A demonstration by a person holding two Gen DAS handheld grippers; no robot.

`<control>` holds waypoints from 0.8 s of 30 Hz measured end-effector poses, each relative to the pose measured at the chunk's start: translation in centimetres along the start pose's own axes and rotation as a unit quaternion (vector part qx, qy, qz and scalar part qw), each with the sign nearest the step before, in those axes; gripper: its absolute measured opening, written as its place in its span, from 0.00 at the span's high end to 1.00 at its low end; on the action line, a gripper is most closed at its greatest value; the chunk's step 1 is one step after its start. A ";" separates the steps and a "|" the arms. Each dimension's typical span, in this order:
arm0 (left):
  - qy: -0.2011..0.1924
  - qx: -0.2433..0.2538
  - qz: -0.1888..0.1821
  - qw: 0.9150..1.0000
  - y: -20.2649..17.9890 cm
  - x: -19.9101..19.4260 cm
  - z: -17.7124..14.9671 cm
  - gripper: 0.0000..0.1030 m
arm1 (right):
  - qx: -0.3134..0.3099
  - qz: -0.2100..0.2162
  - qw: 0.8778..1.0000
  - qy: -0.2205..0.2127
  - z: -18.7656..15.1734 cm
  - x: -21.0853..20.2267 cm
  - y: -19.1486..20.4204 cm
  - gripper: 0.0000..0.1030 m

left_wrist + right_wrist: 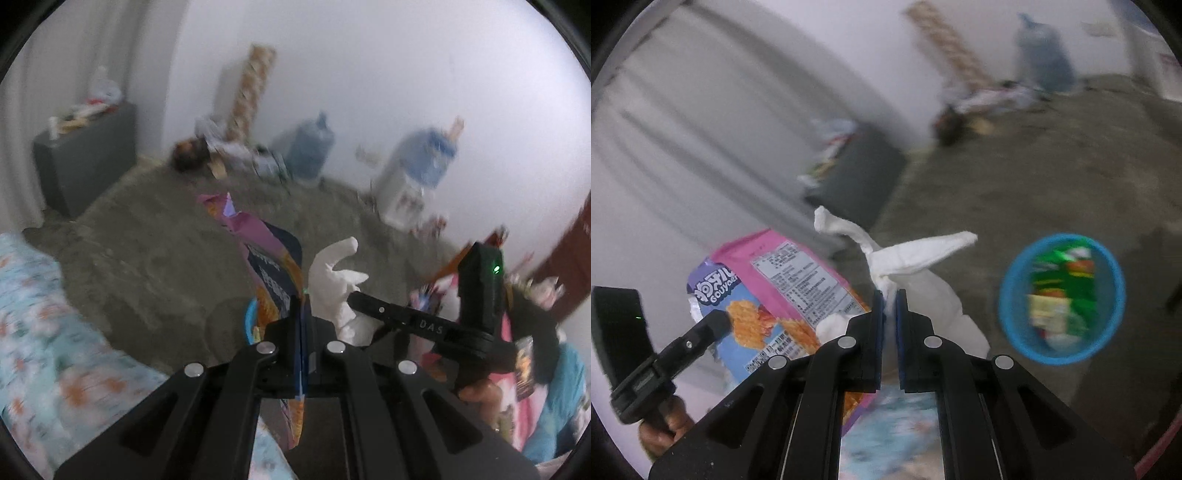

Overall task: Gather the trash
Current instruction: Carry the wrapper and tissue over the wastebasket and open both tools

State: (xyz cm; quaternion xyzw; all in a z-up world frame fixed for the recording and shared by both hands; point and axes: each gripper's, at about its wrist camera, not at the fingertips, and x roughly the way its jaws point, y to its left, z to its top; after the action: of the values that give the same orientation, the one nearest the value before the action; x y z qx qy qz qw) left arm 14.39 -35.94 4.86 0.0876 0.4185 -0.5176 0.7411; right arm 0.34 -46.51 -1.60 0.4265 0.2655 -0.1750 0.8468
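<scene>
Flat foil snack wrapper point(775, 291): pink back bearing a white panel of black print, pale blue and purple front with orange waffle-like pieces; crumpled paper tissue point(916, 258): plain white; round plastic basket point(1008, 288): bright blue, holding green, red and cream wrappers. Both two-finger grippers, left gripper point(301, 306) and right gripper point(889, 295): black with silver rivets, blue pads on the right one's fingers. Rough floor point(155, 258): grey-brown; bed sheet point(33, 314): light blue with orange and white flowers; low cabinet point(88, 155): dark grey; wall point(406, 74): white.

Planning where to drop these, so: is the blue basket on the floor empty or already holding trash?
Already holding trash: the blue basket contains green and yellowish wrappers, though blur hides how full it is.
</scene>
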 end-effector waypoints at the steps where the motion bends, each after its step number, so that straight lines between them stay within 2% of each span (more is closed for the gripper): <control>1: 0.018 0.009 0.000 1.000 -0.8 2.5 0.2 1.00 | 0.018 -0.018 1.000 0.001 0.1 0.5 -1.8 0.95; 7: 0.084 0.053 0.015 0.995 -3.4 13.8 1.2 1.00 | 0.101 -0.053 0.993 0.014 0.1 2.5 -9.6 0.95; 12: 0.112 0.055 0.023 0.992 -3.9 21.5 1.2 1.00 | 0.176 -0.056 0.983 0.023 0.9 5.9 -15.5 0.88; 13: 0.121 0.051 0.020 0.991 -3.8 22.9 1.0 0.98 | 0.183 -0.055 0.981 0.027 0.8 5.9 -16.1 0.80; 15: 0.160 0.029 0.011 0.987 -3.5 25.7 0.3 0.84 | 0.213 -0.082 0.972 0.048 0.4 7.2 -18.5 0.65; 16: 0.173 0.021 0.011 0.985 -3.5 26.5 -0.1 0.73 | 0.225 -0.095 0.968 0.055 0.2 7.5 -19.4 0.64; 19: 0.176 0.006 0.012 0.984 -3.2 26.9 -0.7 0.68 | 0.240 -0.114 0.962 0.065 -0.7 7.7 -20.8 0.59; 24: 0.166 0.021 0.016 0.986 -3.4 24.9 -0.5 0.60 | 0.235 -0.123 0.962 0.058 -1.2 6.4 -20.4 0.56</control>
State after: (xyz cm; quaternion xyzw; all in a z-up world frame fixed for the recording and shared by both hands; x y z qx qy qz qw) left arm 14.14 -54.43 -12.12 0.1944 0.5229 -0.4927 0.6679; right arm -5.61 -57.74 -18.87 0.5872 0.3162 -0.3100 0.6775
